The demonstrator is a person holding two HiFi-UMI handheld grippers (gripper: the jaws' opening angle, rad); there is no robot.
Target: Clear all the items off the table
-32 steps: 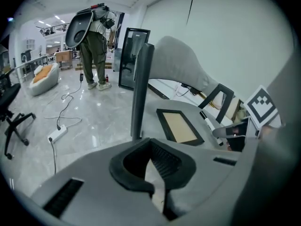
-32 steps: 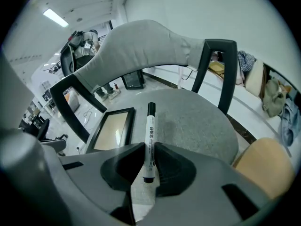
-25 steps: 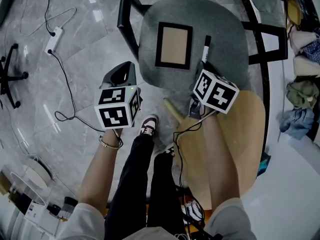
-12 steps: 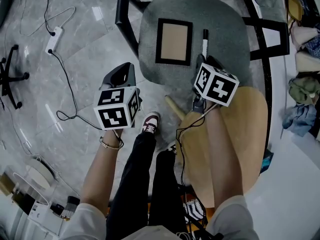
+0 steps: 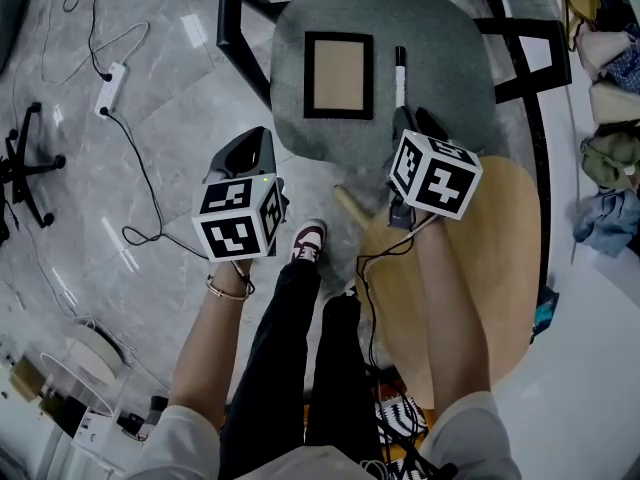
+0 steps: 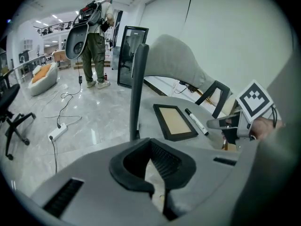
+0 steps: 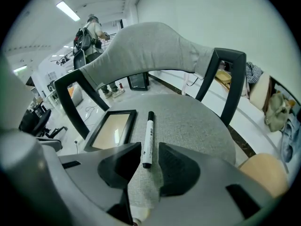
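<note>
Grey fabric covers the rounded chair seat (image 5: 445, 63), and both of the task's things lie on it. The black-framed rectangular picture frame with a tan panel (image 5: 339, 75) lies flat near the middle of the seat. The white marker pen with a black cap (image 5: 400, 76) lies just beside it at 3 o'clock, parallel to the frame's long edge and not touching it.

The right tongs (image 5: 405, 118) sit at 6 o'clock from the marker, pointing steeply down at the seat. In the right gripper view their jaws are spread and have just been opening. The near end of the marker lies between the two tips, loose on the fabric, with a gap to the pad on either side. The right forearm reaches over a pale round wooden table (image 5: 510, 258) that stands at 5 o'clock from the chair.

The left tongs (image 5: 250, 140) hover off the seat's edge at 8 o'clock from the frame, above the grey marble floor (image 5: 150, 218). In the left gripper view their jaws are pressed together at the tips with nothing between them.

A white power strip (image 5: 110, 71) with a black cable lies on the floor at 9 o'clock, well apart from the chair.
</note>
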